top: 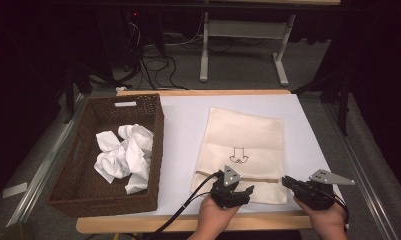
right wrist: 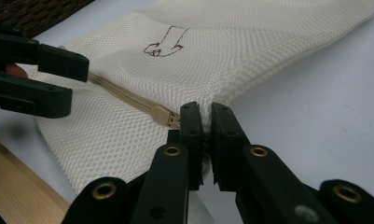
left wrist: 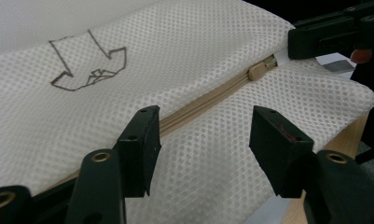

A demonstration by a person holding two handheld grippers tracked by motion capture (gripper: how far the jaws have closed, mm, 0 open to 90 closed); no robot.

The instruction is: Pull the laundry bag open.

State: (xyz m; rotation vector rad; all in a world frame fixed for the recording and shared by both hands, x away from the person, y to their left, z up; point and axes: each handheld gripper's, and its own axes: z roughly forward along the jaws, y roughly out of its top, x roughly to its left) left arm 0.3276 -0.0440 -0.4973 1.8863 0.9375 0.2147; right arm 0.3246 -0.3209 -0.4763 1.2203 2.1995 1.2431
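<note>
The right gripper [right wrist: 204, 116] is clamped on the edge of the mesh bag [right wrist: 222, 56] beside the zipper pull [right wrist: 160, 115], while the left gripper [left wrist: 203, 135] hangs half open over the zipper [left wrist: 208, 100], gripping nothing

We see a dim room with grey floor [top: 238, 65]. Beyond our table [top: 188, 92] stands a white desk frame [top: 243, 30]. Black cables [top: 155, 62] lie nearby.

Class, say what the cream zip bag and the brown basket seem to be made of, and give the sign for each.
Zip bag: likely synthetic mesh fabric, matt; its surface shows a fine, regular grid of holes. Basket: probably woven wicker or rattan, matt dark brown; its walls show plaited strands.
</note>
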